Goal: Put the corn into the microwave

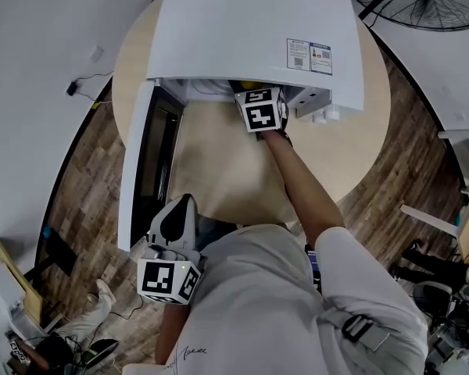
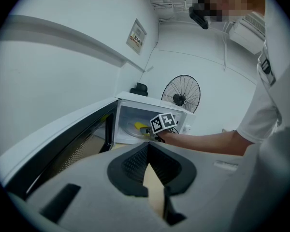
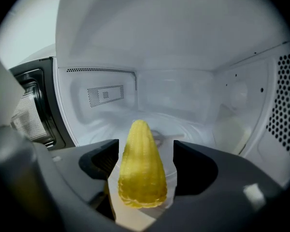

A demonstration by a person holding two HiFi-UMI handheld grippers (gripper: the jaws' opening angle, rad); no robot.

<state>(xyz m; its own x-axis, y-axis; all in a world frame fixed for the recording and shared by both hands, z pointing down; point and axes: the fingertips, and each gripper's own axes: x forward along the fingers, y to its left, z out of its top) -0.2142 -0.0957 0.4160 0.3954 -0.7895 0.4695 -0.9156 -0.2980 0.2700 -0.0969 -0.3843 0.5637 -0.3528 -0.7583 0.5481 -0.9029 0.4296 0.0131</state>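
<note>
Corn [image 3: 141,170] lies in microwave [image 3: 193,91] between jaws of open right hand-held gripper [image 3: 146,149]; left hand-held gripper [image 2: 149,150] closed beside door [image 2: 58,151].

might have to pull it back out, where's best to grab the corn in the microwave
Grip the corn across its thick butt end, coming straight in through the microwave door opening. It lies tip toward the back wall, wide end nearest.

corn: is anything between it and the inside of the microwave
Nothing visible stands in the way. The door is swung open to the left, and the corn already lies inside the microwave, between the open jaws of the right gripper.
</note>
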